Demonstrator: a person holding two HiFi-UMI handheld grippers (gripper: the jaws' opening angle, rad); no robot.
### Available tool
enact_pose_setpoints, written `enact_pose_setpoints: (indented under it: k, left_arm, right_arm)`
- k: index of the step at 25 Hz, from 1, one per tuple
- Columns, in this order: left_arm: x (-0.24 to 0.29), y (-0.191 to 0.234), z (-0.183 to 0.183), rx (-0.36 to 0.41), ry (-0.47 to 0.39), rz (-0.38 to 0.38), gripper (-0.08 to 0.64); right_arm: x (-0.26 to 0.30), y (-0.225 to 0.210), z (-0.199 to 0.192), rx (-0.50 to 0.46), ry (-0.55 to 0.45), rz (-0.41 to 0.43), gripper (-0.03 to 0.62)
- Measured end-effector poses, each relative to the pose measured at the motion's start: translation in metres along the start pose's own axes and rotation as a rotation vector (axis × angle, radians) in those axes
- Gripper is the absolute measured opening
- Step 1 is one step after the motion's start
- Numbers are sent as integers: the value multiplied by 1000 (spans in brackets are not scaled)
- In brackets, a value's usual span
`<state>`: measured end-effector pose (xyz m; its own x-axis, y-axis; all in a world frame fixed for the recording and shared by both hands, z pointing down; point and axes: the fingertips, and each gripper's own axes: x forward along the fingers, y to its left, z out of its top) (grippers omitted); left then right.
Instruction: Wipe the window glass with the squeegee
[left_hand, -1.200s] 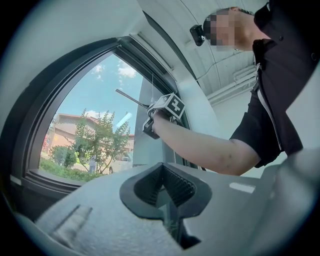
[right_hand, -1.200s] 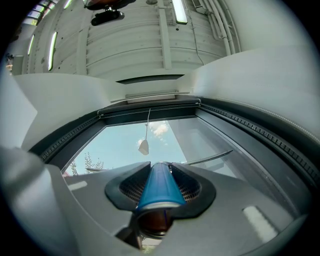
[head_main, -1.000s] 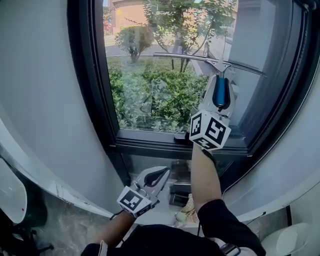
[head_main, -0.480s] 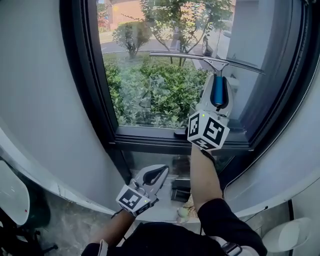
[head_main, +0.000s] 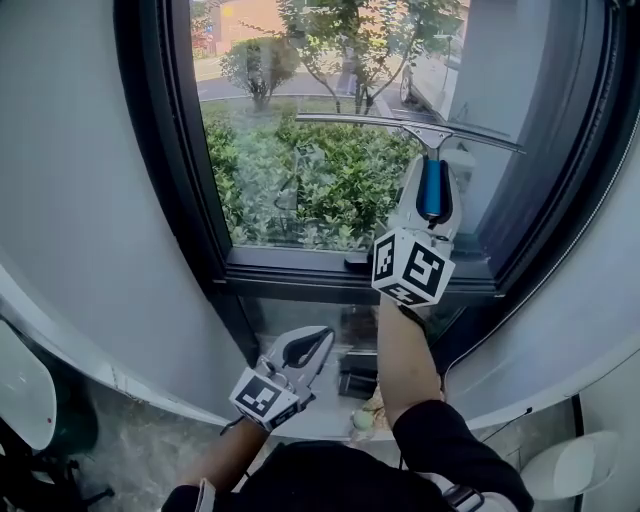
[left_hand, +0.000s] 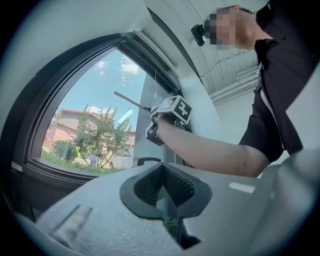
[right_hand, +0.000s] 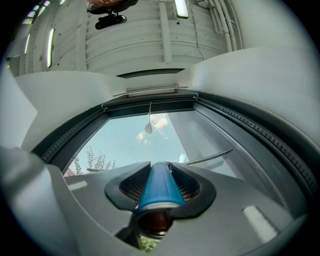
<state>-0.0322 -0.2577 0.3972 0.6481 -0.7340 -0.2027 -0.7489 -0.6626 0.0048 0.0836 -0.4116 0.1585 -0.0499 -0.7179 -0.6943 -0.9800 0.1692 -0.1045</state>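
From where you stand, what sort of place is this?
Probably a ground-floor room in an office-like building. A large dark-framed window looks onto a hedge and trees, and the ribbed ceiling carries strip lights and bare pipes. The right gripper holds a squeegee.

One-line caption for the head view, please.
Right claw holds the blue-handled squeegee to the window glass; left claw hangs empty below the sill.

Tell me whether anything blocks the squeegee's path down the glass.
Nothing visible does. The right gripper holds the squeegee at the glass, and the pane below its blade is bare down to the bottom frame.
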Motion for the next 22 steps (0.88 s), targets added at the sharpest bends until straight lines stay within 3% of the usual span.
enact_pose_setpoints:
  k: [22]
  left_arm:
    - [-11, 4, -5, -13, 13, 44, 0]
  right_arm:
    - [-27, 1, -25, -7, 56, 6, 132]
